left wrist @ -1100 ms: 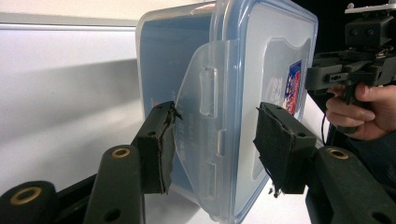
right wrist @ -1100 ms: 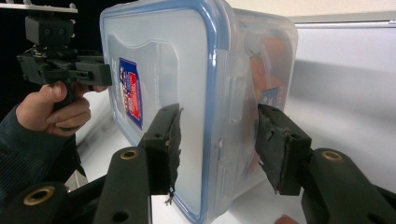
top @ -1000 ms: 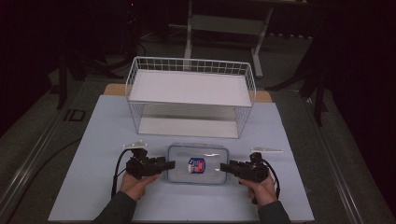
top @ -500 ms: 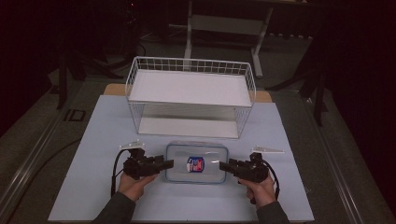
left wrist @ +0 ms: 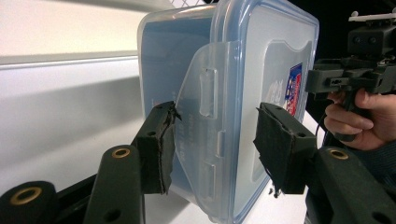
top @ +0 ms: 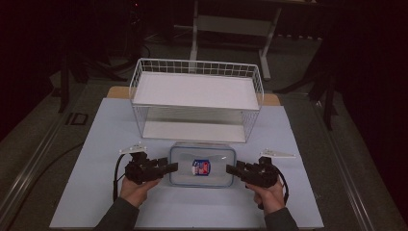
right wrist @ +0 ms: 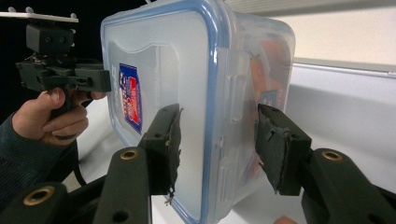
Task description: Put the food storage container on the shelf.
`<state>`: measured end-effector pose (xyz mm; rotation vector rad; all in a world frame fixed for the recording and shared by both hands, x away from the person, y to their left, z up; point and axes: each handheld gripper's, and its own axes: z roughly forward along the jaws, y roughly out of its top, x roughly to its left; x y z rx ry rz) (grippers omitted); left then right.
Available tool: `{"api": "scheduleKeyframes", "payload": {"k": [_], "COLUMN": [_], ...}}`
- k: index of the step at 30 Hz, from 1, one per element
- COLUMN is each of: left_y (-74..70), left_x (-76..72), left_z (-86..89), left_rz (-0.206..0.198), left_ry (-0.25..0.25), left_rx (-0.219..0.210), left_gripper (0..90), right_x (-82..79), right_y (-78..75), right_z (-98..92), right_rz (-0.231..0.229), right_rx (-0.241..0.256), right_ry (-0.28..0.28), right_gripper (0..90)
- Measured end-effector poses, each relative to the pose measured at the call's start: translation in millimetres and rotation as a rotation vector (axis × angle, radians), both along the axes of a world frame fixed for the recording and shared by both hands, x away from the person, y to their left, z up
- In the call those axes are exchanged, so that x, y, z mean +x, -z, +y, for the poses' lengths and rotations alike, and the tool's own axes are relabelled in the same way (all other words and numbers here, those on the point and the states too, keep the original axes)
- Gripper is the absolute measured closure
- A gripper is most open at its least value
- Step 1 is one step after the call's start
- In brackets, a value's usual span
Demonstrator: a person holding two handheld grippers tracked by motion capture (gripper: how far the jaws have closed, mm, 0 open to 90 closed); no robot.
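Pale blue mat (top: 96,144) covers table, white wire rack (top: 197,98) at far side with two white shelves. Clear lidded container (top: 202,166), blue-rimmed, red-blue label on lid, lies on mat just in front of rack, between both hands. Left gripper (top: 171,167) at container's left end — jaws apart, straddling side latch (left wrist: 205,93), one pad touching flap. Right gripper (top: 232,169) at right end — jaws spread either side of lid rim, not clamped.
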<state>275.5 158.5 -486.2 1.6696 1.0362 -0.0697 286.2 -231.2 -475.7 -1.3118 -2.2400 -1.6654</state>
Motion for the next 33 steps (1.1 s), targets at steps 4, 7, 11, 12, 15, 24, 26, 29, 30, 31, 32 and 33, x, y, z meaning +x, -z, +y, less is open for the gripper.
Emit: {"api": "scheduleKeyframes", "payload": {"k": [4,7,11,12,15,24,26,29,30,31,32,33], "left_y": [-3.5,-6.0,-9.4,-10.0,-12.2,-20.8,-22.4,-24.0,-25.1,-25.9,-26.9,-28.0], "left_x": [-0.7,-1.1,-1.7,-1.8,-2.6,-4.3,-4.5,-4.7,-4.8,-4.9,-5.1,-5.3], "left_z": [0.7,1.7,3.0,3.2,2.8,4.3,4.7,4.9,5.3,5.5,5.9,6.4], "left_rz": [-0.015,-0.024,-0.037,-0.040,-0.046,-0.076,-0.082,-0.085,-0.088,-0.090,-0.093,-0.095], "left_ry": [0.000,0.001,0.001,0.001,-0.002,-0.004,-0.004,-0.003,-0.003,-0.004,-0.004,-0.005], "left_rx": [-0.001,0.001,0.004,0.006,0.003,0.004,0.005,0.004,0.003,0.002,0.001,0.001], "left_gripper": [48.5,48.5,48.5,48.5,48.6,48.6,48.6,48.6,48.6,48.6,48.6,48.6], "right_x": [-1.2,-1.7,-2.3,-2.5,-2.7,-4.5,-4.9,-5.0,-4.9,-5.1,-5.1,-5.2], "right_y": [-3.5,-5.6,-7.5,-8.1,-9.7,-17.5,-19.1,-20.7,-21.4,-22.7,-23.7,-24.8], "right_z": [0.4,1.1,2.4,2.6,2.5,3.6,4.0,4.2,4.3,4.6,4.9,5.1], "right_rz": [-0.017,-0.026,-0.032,-0.031,-0.041,-0.076,-0.083,-0.090,-0.093,-0.095,-0.100,-0.103], "right_rx": [0.003,0.005,0.010,0.011,0.014,0.019,0.021,0.022,0.021,0.022,0.023,0.024], "right_ry": [0.001,0.000,-0.001,0.000,0.000,0.000,0.001,0.001,0.000,0.000,0.001,-0.001], "right_gripper": [51.4,51.4,51.5,51.5,51.5,51.5,51.4,51.5,51.5,51.5,51.5,51.5]}}
